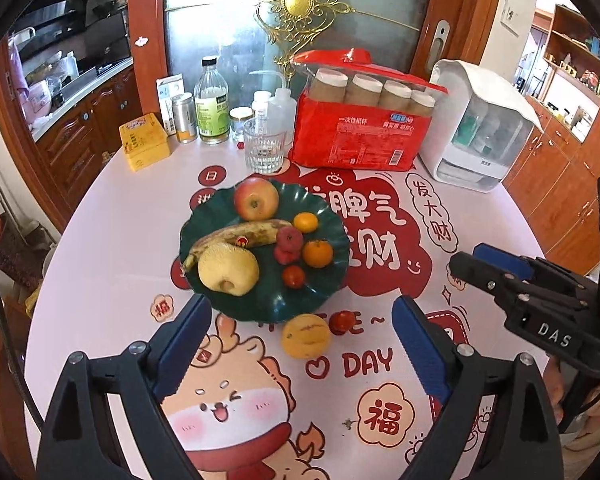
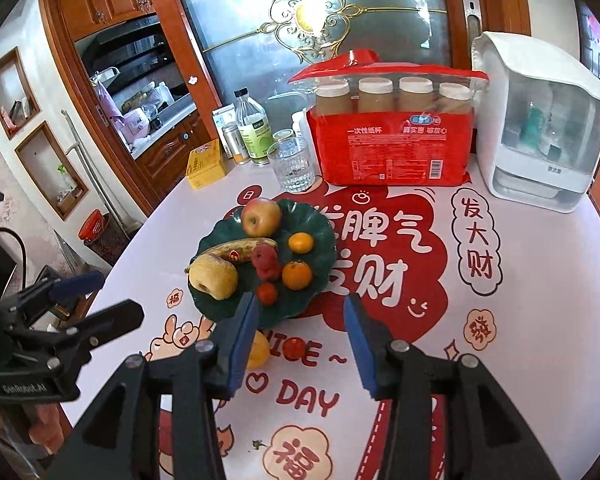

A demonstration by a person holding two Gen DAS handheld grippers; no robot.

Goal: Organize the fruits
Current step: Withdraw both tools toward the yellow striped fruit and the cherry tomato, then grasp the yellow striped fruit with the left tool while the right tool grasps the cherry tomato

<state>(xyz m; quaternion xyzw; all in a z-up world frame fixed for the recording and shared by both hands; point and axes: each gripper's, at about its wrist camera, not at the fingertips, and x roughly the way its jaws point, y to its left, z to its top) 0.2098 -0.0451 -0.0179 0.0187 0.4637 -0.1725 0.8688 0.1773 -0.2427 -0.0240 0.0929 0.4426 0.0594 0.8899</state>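
Note:
A dark green plate (image 1: pixel 324 216) (image 2: pixel 320 236) holds an apple (image 1: pixel 256 199), a banana (image 1: pixel 240 236), a yellow pear (image 1: pixel 228 268), two oranges (image 1: pixel 318 253), small red fruits and a cherry tomato (image 1: pixel 293 276). On the table in front of the plate lie a yellow fruit (image 1: pixel 306 336) (image 2: pixel 260 350) and a cherry tomato (image 1: pixel 343 321) (image 2: pixel 295 348). My left gripper (image 1: pixel 300 340) is open, its fingers either side of the yellow fruit, above the table. My right gripper (image 2: pixel 300 336) is open and empty, over the loose tomato; it also shows at the right of the left wrist view (image 1: pixel 496 268).
At the back stand a glass (image 1: pixel 263 146), bottles (image 1: pixel 211 102), a yellow tin (image 1: pixel 144 141), a red pack of paper cups (image 1: pixel 360 120) and a white appliance (image 1: pixel 480 128). The round table's edge (image 1: pixel 60 264) curves at the left.

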